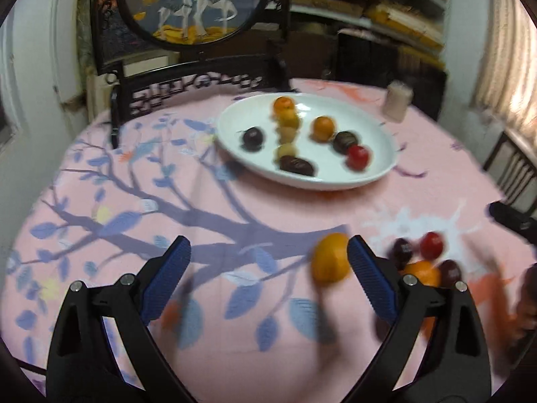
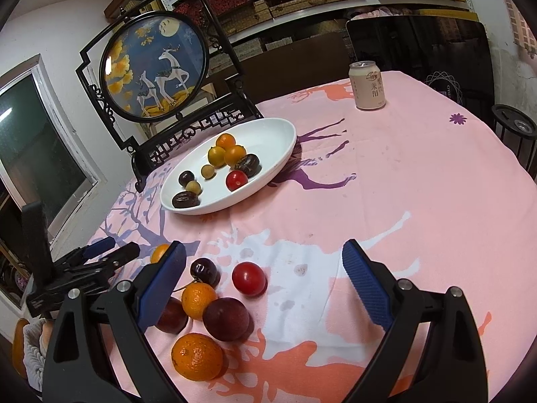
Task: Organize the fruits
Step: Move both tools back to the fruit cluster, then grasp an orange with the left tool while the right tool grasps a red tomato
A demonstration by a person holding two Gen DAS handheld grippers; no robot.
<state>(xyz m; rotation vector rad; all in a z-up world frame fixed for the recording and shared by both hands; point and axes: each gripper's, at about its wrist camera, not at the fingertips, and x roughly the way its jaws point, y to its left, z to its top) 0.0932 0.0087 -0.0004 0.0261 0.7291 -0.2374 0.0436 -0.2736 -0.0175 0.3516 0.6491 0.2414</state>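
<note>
Currently logged, near to far:
Left gripper (image 1: 268,258): jaws were wide, holding nothing; view blurred.
Right gripper (image 2: 263,262): jaws wide too, nothing between the pads, poised over the loose pile.
Loose fruit: on the tablecloth (image 2: 402,184), close to both grippers. Large orange (image 2: 197,356) nearest, then dark plum (image 2: 225,318), small orange (image 2: 198,300), red fruit (image 2: 249,278), dark cherry (image 2: 204,271).
Stray orange (image 1: 330,257): sat just beside the left gripper's right finger, apart from the pile.
Risk 1: round fruit on cloth; an off-centre pinch would likely squirt it away.
Risk 2: the pile was packed tight; a finger coming down on one could nudge its neighbours toward the table edge.
Risk 3: soft plums could bruise under a hard squeeze.
White plate (image 2: 268,127): farther back; held roughly nine small fruits — oranges, yellow ones, dark ones, one red — with bare space on its right half.
Can (image 2: 367,85): upright, well beyond the plate, out of the way.
</note>
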